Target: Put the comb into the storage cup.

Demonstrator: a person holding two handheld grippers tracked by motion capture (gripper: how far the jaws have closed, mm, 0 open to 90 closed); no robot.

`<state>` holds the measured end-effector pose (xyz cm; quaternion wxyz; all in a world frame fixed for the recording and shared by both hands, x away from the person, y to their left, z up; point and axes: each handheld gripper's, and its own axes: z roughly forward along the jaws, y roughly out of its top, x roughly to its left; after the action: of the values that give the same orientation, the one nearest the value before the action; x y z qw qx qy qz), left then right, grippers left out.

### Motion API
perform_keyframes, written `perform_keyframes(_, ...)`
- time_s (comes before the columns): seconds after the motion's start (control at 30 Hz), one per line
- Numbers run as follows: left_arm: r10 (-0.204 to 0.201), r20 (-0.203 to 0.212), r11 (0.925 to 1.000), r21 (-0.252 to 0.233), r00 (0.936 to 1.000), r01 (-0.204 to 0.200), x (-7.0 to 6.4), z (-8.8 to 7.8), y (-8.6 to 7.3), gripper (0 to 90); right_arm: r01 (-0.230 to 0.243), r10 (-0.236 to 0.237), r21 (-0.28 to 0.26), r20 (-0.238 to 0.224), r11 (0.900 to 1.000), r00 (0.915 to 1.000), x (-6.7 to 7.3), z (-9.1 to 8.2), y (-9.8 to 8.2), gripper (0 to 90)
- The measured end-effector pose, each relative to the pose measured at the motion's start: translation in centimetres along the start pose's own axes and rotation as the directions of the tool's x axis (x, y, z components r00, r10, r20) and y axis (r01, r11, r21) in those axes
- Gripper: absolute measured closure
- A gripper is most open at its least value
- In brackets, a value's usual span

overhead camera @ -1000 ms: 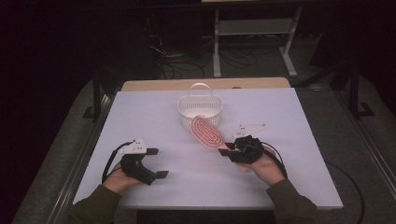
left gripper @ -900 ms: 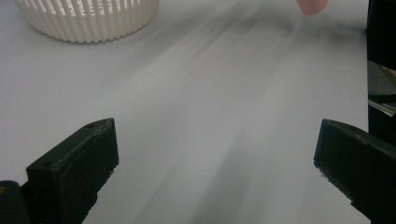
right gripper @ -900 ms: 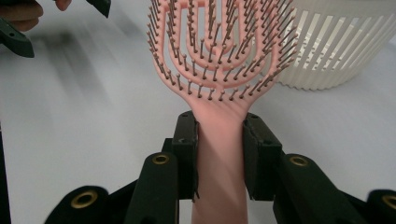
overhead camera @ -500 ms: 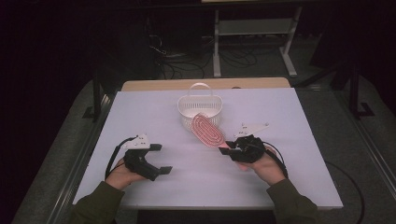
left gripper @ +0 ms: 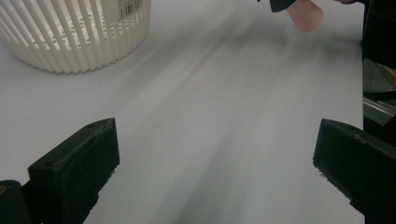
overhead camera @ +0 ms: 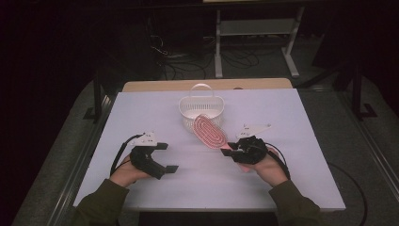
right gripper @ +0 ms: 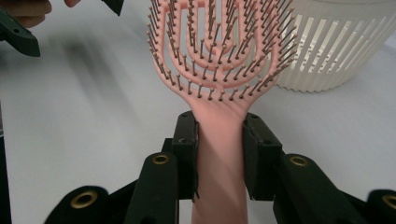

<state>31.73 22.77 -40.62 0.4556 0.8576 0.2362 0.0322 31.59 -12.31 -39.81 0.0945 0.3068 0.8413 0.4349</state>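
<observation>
Gripping the handle of a pink vented hairbrush (right gripper: 218, 60), the right gripper (right gripper: 218, 156) has both black jaws pressed against the handle's two sides, as the right gripper view shows. The brush's bristled head points away from the gripper toward a white slatted plastic basket (overhead camera: 201, 109), which stands on the white table (overhead camera: 301, 141). In the high view the hairbrush (overhead camera: 210, 133) sits tilted just in front of the basket, its head close to the basket's near wall; whether they touch cannot be told. The right gripper (overhead camera: 231, 149) is held by the person's right hand (overhead camera: 266, 165) near the table's middle. The left gripper (overhead camera: 167, 157) hovers well apart to the left, its jaws spread wide with nothing between them, only bare tabletop in the left gripper view.
</observation>
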Motion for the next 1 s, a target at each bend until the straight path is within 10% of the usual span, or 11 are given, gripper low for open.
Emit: perform_keyframes(1.0, 0.007, 0.014, 0.9989, -0.046, 0.9999, -0.006, 0.5, 1.9, 3.6, 0.0, -0.009, 0.009, -0.02, 0.021, 1.0, 0.9997, -0.4, -0.4, 0.1, 68.5)
